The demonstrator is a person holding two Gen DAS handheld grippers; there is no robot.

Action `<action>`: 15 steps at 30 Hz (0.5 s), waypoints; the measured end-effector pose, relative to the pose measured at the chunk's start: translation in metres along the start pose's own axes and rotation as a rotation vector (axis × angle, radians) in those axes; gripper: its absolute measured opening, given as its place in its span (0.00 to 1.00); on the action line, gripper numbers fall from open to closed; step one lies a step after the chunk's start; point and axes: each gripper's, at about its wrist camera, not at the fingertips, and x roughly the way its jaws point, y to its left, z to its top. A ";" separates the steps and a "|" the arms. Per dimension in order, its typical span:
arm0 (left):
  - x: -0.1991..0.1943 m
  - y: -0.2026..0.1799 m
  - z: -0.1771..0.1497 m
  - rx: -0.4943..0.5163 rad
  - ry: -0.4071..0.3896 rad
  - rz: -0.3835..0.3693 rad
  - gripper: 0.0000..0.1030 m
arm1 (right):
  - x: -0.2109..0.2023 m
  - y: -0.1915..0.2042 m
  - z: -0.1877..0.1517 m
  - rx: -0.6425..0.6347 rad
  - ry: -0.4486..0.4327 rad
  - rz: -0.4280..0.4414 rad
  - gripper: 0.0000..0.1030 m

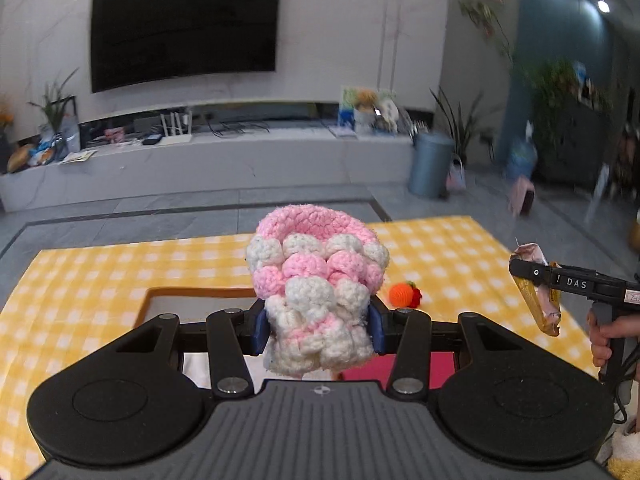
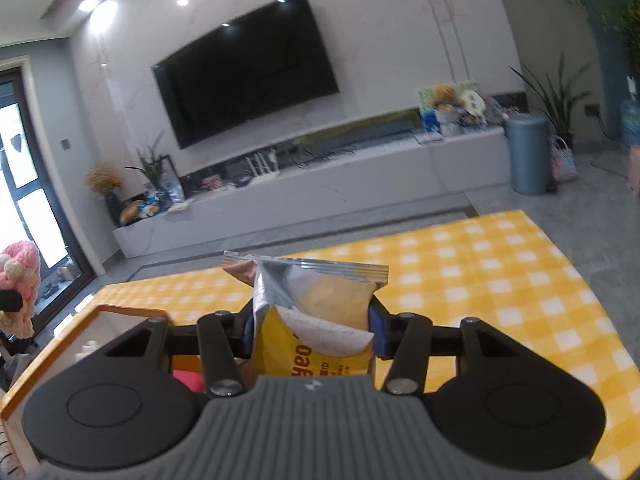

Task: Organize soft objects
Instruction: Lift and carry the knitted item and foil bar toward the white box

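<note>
My left gripper [image 1: 318,330] is shut on a pink and white crocheted pouch [image 1: 316,276] and holds it upright above the yellow checked tablecloth [image 1: 440,248]. My right gripper [image 2: 312,332] is shut on a yellow and silver snack packet [image 2: 316,308], also held above the cloth. The right gripper with its packet [image 1: 538,292] shows at the right edge of the left wrist view. The pouch [image 2: 20,276] shows at the left edge of the right wrist view. A small orange crocheted fruit [image 1: 404,294] lies on the cloth just right of the pouch.
An orange-rimmed box [image 1: 192,292] lies below the left gripper, with something pink [image 1: 400,368] inside; it also shows in the right wrist view [image 2: 120,312]. Beyond the table are grey floor, a TV wall and a grey bin [image 1: 432,164].
</note>
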 end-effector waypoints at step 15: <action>-0.042 0.096 -0.041 -0.200 -0.076 0.132 0.51 | -0.021 0.165 0.000 -0.278 -0.003 0.167 0.50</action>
